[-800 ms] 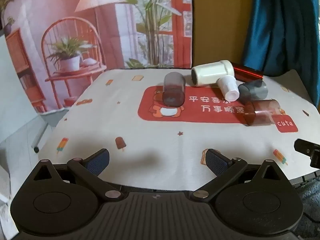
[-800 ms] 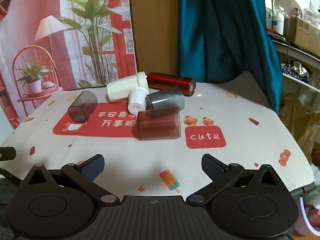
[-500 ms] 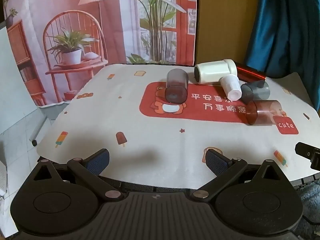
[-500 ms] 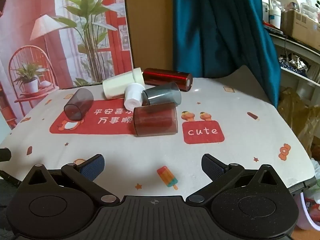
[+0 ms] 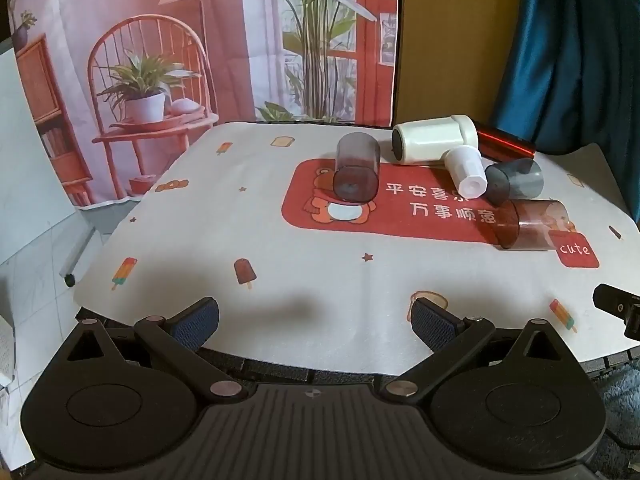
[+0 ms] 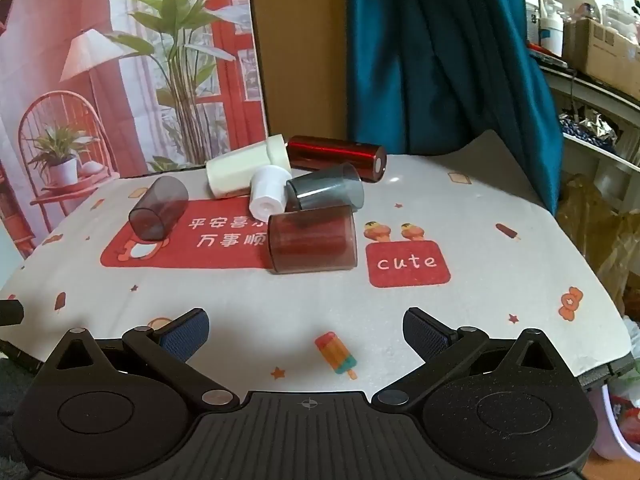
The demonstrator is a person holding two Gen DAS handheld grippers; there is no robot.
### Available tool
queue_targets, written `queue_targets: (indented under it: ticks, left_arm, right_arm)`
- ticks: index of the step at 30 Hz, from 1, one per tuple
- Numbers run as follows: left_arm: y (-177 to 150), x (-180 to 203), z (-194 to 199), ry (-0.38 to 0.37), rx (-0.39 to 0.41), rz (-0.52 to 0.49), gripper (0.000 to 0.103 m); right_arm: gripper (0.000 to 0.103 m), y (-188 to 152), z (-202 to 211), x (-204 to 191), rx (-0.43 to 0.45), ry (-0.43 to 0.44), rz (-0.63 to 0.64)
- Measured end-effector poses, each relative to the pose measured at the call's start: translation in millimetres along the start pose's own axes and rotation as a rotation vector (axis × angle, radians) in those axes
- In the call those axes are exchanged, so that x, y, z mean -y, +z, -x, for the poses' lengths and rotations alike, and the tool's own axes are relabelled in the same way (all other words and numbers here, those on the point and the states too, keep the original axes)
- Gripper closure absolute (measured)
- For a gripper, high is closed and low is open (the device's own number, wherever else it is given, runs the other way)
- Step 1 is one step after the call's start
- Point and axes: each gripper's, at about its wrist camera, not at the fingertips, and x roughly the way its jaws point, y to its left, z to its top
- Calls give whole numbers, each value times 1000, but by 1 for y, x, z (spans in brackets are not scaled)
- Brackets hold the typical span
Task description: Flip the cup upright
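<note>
Several cups lie on their sides on the printed tablecloth (image 5: 320, 272). A smoky grey cup (image 5: 357, 167) (image 6: 159, 208) lies apart at the left. A clustered group holds a cream cup (image 5: 434, 145) (image 6: 246, 170), a small white cup (image 5: 466, 173) (image 6: 267, 192), a dark grey cup (image 5: 516, 181) (image 6: 326, 192), a translucent red-brown cup (image 5: 532, 224) (image 6: 312, 239) and a shiny red cup (image 5: 504, 145) (image 6: 336, 157). My left gripper (image 5: 315, 319) is open and empty at the near edge. My right gripper (image 6: 306, 330) is open and empty, nearest the red-brown cup.
A printed backdrop (image 5: 200, 60) hangs behind the table, with a teal curtain (image 6: 440, 60) to its right. Cluttered shelves (image 6: 592, 60) stand at the far right. The other gripper's tip shows at the edge of the left wrist view (image 5: 618, 306).
Both grippers have pulled back and risen slightly, so the table sits a little lower and farther in view. The cups have not moved. Both grippers stay open.
</note>
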Motion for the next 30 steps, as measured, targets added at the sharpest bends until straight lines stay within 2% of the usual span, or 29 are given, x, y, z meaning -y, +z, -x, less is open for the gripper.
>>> queue_targets:
  ticks: [30]
  left_arm:
    - [-1, -2, 0, -3, 7, 1, 0]
  right_arm:
    - [0, 1, 2, 3, 15, -5, -5]
